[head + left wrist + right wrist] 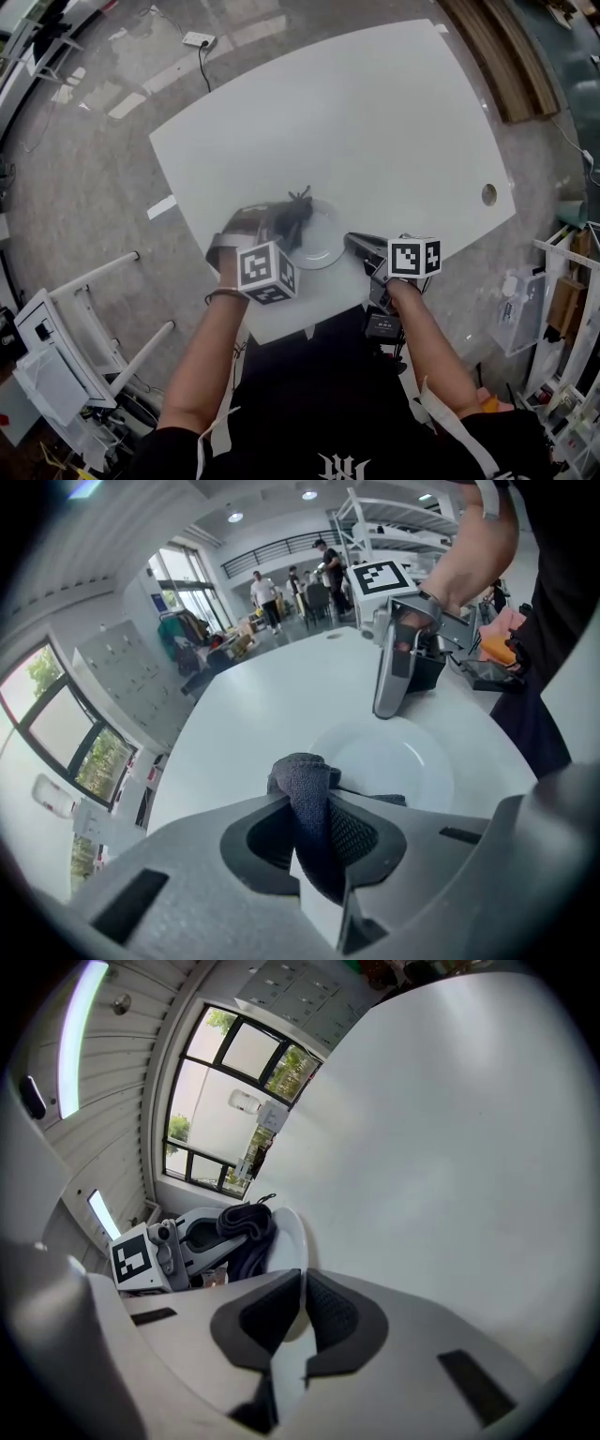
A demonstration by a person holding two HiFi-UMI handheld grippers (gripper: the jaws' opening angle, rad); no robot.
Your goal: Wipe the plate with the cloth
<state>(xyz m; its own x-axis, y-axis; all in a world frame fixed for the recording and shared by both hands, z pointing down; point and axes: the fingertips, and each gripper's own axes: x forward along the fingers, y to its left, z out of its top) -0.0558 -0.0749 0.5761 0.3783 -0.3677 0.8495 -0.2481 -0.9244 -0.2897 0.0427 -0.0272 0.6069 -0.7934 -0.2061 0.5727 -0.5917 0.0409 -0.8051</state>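
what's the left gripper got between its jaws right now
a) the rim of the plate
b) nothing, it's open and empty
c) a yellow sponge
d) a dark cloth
d: in the left gripper view, the left gripper is shut on a dark cloth that bunches up out of its pads, with the white plate lying just beyond it on the table.

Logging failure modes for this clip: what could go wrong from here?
The right gripper pinches only the thin rim of the plate; wiping pressure could lever it loose or tip it. The cloth is a small bunch in the left gripper, so its hard jaw tips might touch the plate instead of the fabric.
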